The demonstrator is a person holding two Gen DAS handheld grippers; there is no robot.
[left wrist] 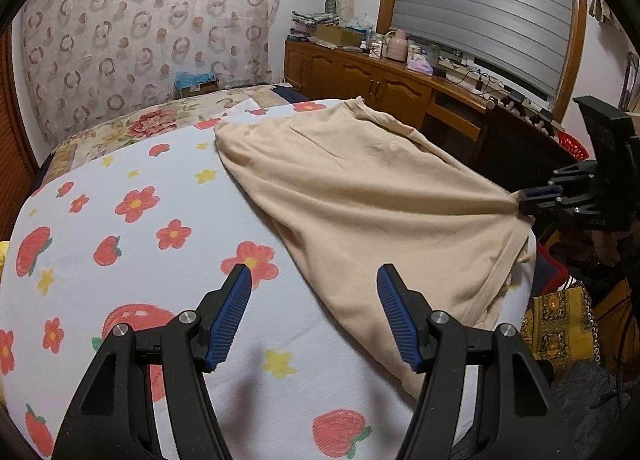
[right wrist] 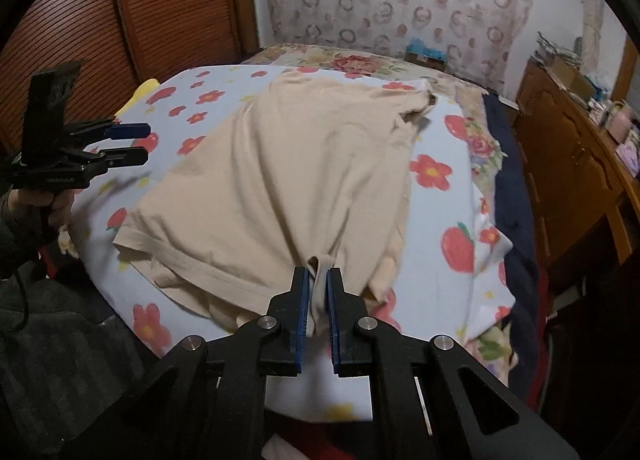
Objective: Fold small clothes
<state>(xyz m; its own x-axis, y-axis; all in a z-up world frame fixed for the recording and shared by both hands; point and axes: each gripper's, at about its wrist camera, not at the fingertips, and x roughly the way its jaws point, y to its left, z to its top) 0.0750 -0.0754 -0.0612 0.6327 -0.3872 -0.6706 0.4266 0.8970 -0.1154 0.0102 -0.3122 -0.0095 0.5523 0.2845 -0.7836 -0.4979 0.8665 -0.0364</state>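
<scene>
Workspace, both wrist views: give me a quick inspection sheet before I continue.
Surface: bed with flower-print sheet.
Job's things: beige garment spread on the sheet, its near hem bunched.
Clutter: box at the bed's far end.
Grippers: right gripper shut on the garment's hem; left gripper open, holding nothing, over the sheet beside the garment.
Cables: black cable hanging below the left gripper; wires on the cabinet.
Surroundings: wooden cabinet with crowded top, shuttered window, patterned wall cloth.
</scene>
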